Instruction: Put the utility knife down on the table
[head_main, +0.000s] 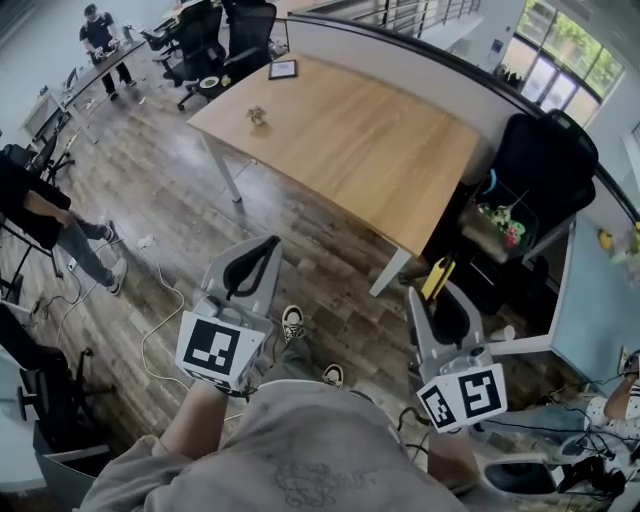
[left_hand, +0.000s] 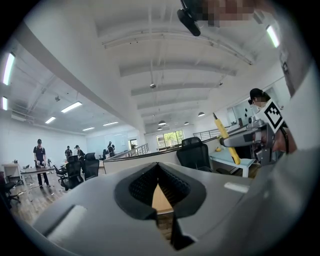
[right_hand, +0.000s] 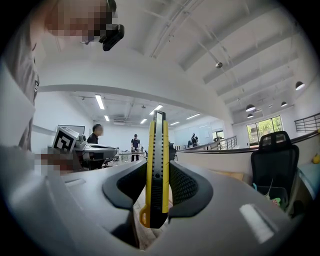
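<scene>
The yellow and black utility knife (right_hand: 157, 170) stands upright between the jaws of my right gripper (right_hand: 158, 167), which is shut on it. In the head view that right gripper (head_main: 443, 292) hangs over the floor, short of the wooden table's (head_main: 340, 150) near corner, and the utility knife (head_main: 437, 278) pokes out past its tips. My left gripper (head_main: 268, 245) is at the lower left, also over the floor, its jaws shut with nothing in them. The left gripper view shows its own closed left gripper (left_hand: 158, 167), with the right gripper (left_hand: 252, 137) and knife (left_hand: 226, 140) off to the side.
On the table lie a framed picture (head_main: 282, 69) and a small object (head_main: 258, 116). A black office chair (head_main: 545, 160) and a bin of items (head_main: 500, 225) stand right of the table. More chairs (head_main: 215, 40) are behind it, people (head_main: 100, 40) at far left, cables (head_main: 160, 320) on the floor.
</scene>
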